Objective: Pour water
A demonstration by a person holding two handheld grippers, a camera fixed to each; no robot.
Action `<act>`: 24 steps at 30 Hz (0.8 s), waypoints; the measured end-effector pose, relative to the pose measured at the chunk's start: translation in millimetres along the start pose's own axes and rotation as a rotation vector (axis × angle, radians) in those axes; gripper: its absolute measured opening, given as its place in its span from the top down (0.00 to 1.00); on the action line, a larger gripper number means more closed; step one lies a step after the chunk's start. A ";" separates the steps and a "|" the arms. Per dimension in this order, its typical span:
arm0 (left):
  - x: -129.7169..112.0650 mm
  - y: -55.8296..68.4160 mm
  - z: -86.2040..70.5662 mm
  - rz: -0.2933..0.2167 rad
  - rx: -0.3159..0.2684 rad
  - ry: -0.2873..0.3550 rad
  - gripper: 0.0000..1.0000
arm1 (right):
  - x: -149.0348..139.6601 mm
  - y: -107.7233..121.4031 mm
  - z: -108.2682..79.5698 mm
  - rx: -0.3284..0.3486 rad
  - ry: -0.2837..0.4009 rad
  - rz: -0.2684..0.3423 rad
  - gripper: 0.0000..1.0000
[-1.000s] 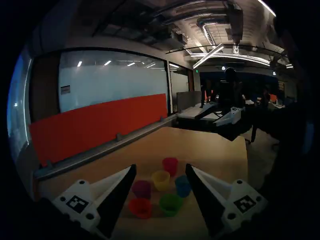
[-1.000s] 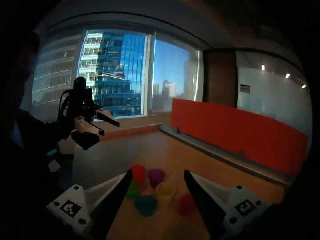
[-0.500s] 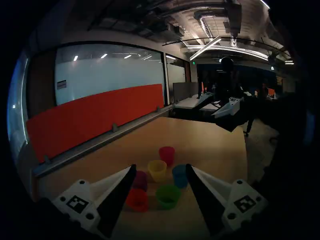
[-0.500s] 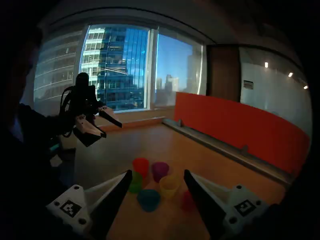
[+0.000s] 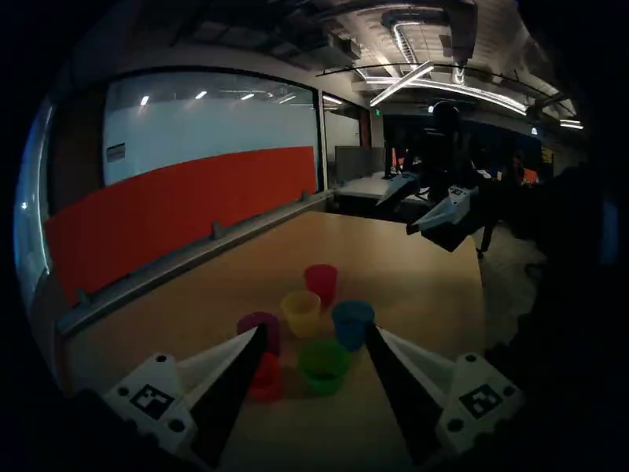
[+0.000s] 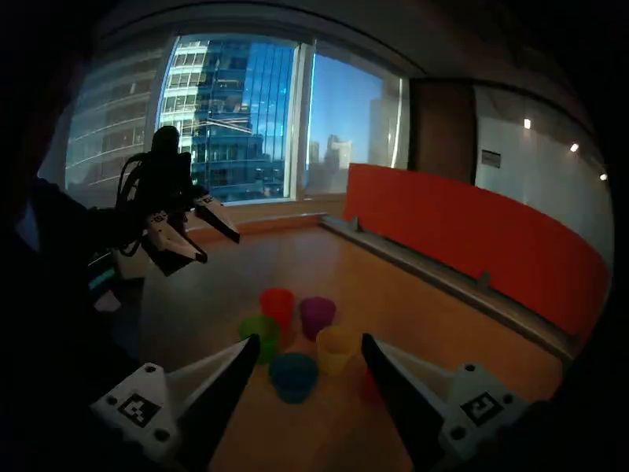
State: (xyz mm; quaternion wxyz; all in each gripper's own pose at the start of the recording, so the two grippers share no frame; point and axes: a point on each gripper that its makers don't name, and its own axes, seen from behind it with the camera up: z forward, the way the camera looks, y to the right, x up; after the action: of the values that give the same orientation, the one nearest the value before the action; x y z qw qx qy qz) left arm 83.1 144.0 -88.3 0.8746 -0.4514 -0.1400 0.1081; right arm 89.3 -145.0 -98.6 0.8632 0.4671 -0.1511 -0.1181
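Orange wall panel, wooden table, skyscrapers beyond window.

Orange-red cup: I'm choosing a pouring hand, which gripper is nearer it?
Left. The orange-red cup sits low beside the left gripper; for the right gripper it stands in the far row.

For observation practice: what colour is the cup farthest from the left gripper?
Red cup; left gripper view.

I'm in an office, I'd say. Glass wall with an orange band, exposed ducts and strip lights overhead, desks farther back. In the right gripper view I see big windows facing glass towers. Long wooden table, meeting-room type.
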 end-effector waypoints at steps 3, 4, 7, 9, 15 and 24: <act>-13.3 3.2 5.1 0.000 -0.008 -0.022 0.09 | -13.6 -2.6 5.5 0.005 -0.021 -0.006 0.00; -17.9 4.1 6.8 -0.001 -0.009 -0.030 0.09 | -17.8 -3.6 7.5 0.006 -0.027 -0.008 0.00; -32.7 7.0 12.1 -0.003 -0.015 -0.055 0.09 | -31.2 -6.7 14.1 0.010 -0.047 -0.014 0.00; -42.9 9.0 15.7 -0.003 -0.020 -0.072 0.09 | -40.2 -8.9 18.7 0.013 -0.061 -0.017 0.00; -70.7 13.7 24.4 -0.009 -0.029 -0.119 0.09 | -63.8 -14.6 30.2 0.024 -0.101 -0.018 0.00; -104.4 17.1 34.9 -0.027 -0.040 -0.174 0.09 | -92.8 -18.7 42.2 0.032 -0.152 -0.028 0.00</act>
State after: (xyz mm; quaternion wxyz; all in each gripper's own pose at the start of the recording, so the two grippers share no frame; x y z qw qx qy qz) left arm -27.9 147.2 -98.4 0.8513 -0.4556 -0.2237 0.1325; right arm -13.5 -155.6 -106.4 0.8399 0.4724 -0.2117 -0.1631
